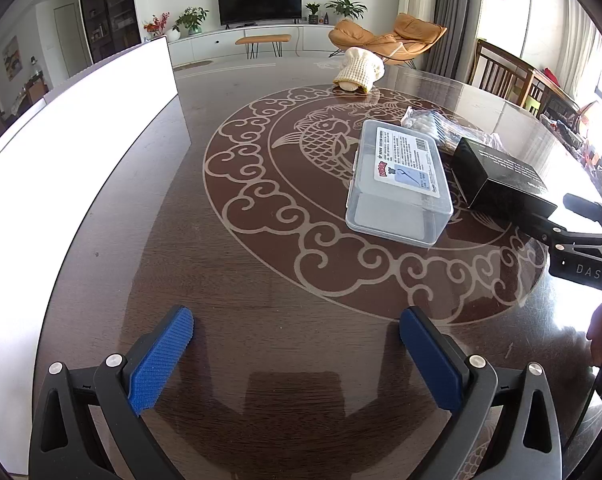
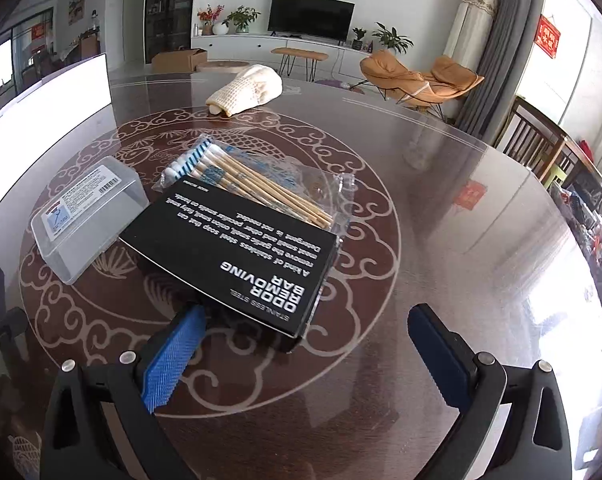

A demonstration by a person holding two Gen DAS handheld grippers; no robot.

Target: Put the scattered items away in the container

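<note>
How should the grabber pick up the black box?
Probably across the near end of the black box, coming from the front. The right gripper is open there already, and the far end is crowded: it rests on the cotton swab packet, with the clear plastic box alongside.

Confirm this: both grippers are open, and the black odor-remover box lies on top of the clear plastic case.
Not quite. The black box lies on the cotton swab packet, beside the clear plastic case; the right wrist view shows it. The left gripper and right gripper are open.
</note>
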